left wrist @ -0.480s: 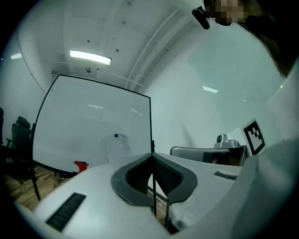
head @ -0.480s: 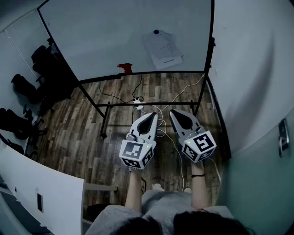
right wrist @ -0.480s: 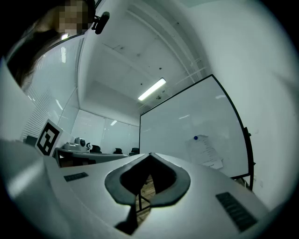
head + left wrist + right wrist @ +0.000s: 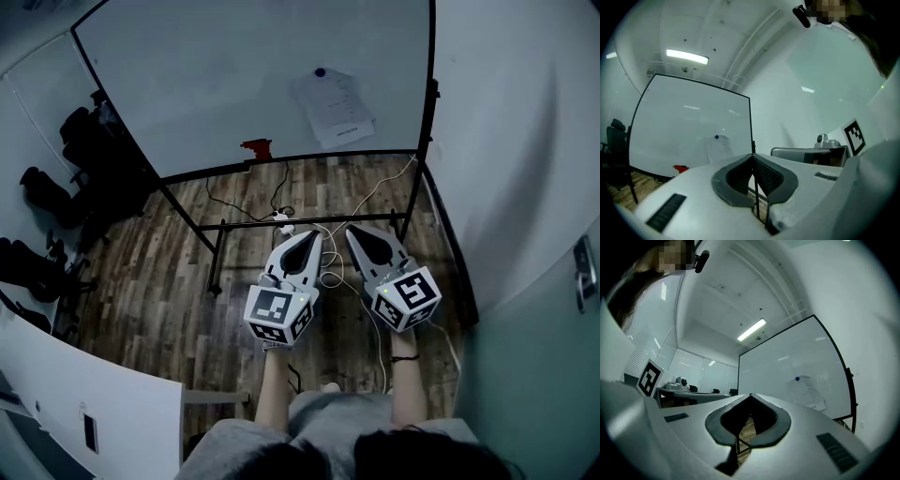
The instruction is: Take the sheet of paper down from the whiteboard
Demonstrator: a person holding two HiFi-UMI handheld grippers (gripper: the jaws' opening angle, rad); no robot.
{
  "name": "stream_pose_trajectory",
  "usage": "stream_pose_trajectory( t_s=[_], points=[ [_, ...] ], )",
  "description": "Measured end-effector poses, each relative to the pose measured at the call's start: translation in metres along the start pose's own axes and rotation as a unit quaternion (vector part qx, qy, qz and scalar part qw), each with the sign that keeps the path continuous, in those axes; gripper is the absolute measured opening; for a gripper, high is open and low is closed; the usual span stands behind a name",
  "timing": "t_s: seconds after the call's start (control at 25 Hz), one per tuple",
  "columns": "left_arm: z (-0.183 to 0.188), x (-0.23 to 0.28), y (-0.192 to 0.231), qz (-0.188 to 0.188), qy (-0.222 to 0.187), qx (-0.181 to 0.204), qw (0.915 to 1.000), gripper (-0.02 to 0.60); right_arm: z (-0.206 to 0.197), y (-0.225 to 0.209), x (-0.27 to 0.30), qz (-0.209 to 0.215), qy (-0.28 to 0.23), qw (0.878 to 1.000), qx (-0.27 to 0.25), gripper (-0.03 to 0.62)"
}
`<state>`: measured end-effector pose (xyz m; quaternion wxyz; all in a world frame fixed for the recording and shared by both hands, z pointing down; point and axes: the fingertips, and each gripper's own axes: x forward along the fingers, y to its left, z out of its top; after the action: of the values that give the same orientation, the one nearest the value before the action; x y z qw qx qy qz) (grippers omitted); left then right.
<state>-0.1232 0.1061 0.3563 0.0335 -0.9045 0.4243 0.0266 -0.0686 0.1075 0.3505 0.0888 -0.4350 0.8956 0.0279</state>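
- The sheet (image 4: 333,108) hangs in the upper right of the head view, flat on the whiteboard (image 4: 206,84) near its right edge; a dark magnet (image 4: 321,72) pins it at the top, and it sits a little askew
- My left gripper (image 4: 307,236) is at lower centre of the head view, well apart from the board; its jaws are together with nothing between them, and its own view shows the sheet (image 4: 719,149) far off past the closed tips
- My right gripper (image 4: 357,232) sits just beside it, jaws likewise pressed together and empty; in its view the sheet (image 4: 808,392) lies at centre right with the magnet (image 4: 797,378) above it
- I judge the sheet to be very light, thin and limp; it should bend at the slightest push and give no resistance, so I expect to feel nothing through the rig
- It will likely tear or crease if I drag it out from under the magnet; paper lying flat on a smooth board also offers no lip to pinch
- I would take it by a lower corner or the lower edge, where it looks slightly lifted in the right gripper view, though I cannot be sure; a shallow pinch with the pads flat on the paper
- The other gripper should lift or slide the magnet off; once it is free, the sheet will drop unless I already have it pinched
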Motion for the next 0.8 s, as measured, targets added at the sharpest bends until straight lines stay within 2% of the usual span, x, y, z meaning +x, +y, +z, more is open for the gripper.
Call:
stream_pose_trajectory(
  t_s=[0.4,0.52,0.68,0.8],
  points=[
    [-0.020,-0.007,0.011,-0.024,0.010,-0.004,0.9997,0.005,-0.018,0.006,0.001,-0.034,-0.002,0.999,0.008,0.000],
    [-0.021,-0.004,0.010,-0.026,0.007,-0.009,0.9996,0.005,-0.018,0.004,-0.001,-0.033,-0.004,0.999,0.012,0.000],
    [-0.027,0.007,0.014,-0.030,0.019,0.002,0.9994,0.005,-0.019,-0.008,0.008,-0.026,-0.015,0.999,0.034,0.000],
    [-0.025,0.019,0.027,-0.018,0.016,0.004,0.9997,0.005,-0.017,-0.022,0.022,-0.017,-0.022,0.999,0.037,0.000]
  ],
)
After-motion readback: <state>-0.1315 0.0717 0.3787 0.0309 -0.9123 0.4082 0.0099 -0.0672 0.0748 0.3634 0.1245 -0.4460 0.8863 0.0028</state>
